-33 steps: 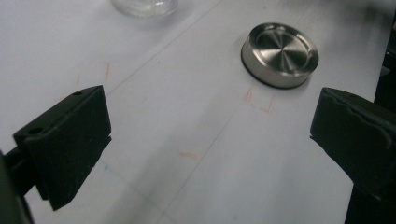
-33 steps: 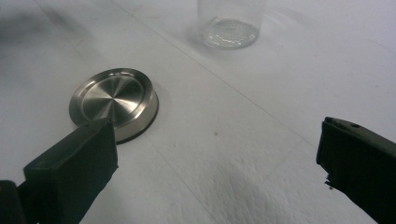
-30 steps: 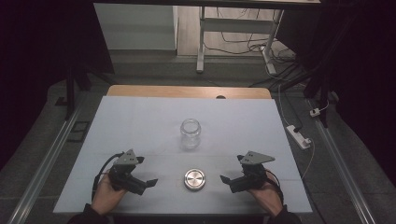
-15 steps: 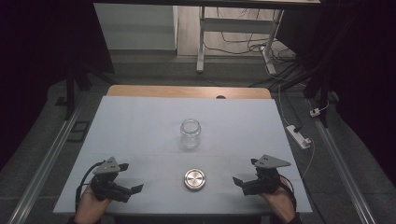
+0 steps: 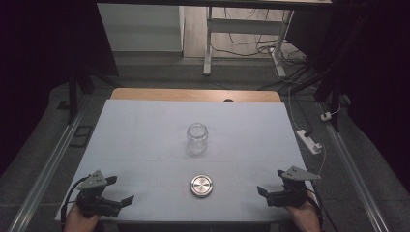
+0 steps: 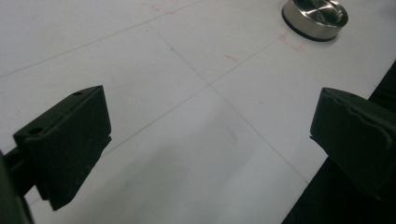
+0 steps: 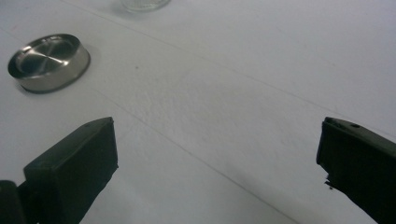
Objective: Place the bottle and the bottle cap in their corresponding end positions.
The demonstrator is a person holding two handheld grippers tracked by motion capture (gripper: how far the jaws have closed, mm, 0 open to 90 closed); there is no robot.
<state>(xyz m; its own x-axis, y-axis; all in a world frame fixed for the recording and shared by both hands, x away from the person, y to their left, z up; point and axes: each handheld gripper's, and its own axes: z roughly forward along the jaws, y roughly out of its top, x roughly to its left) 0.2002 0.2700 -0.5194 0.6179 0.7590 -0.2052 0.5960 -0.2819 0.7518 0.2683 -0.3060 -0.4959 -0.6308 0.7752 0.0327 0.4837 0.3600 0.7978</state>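
White table sheet (image 5: 145, 145), largest thing in frame, bare but for two items. Clear glass jar (image 5: 197, 138) upright and uncapped near centre; round metal lid (image 5: 201, 185) lying flat at 6 o'clock from jar, well apart from it, near the front edge.

Likely trouble: jar light and smooth, apt to tip or skid if nudged off-centre by a jaw. Lid low and flat; pinch from above could slip off the rim or push it across the sheet. Lid set crooked on the mouth would jam the thread.

Left gripper (image 5: 123, 200) at 8 o'clock from lid, low over the front left corner, jaws wide apart, nothing between, pointing toward 3 o'clock. Right gripper (image 5: 262, 191) at 4 o'clock from lid, near the front right corner, jaws likewise spread and empty, pointing toward 9 o'clock. Both well apart from lid and jar, hands at table edge.
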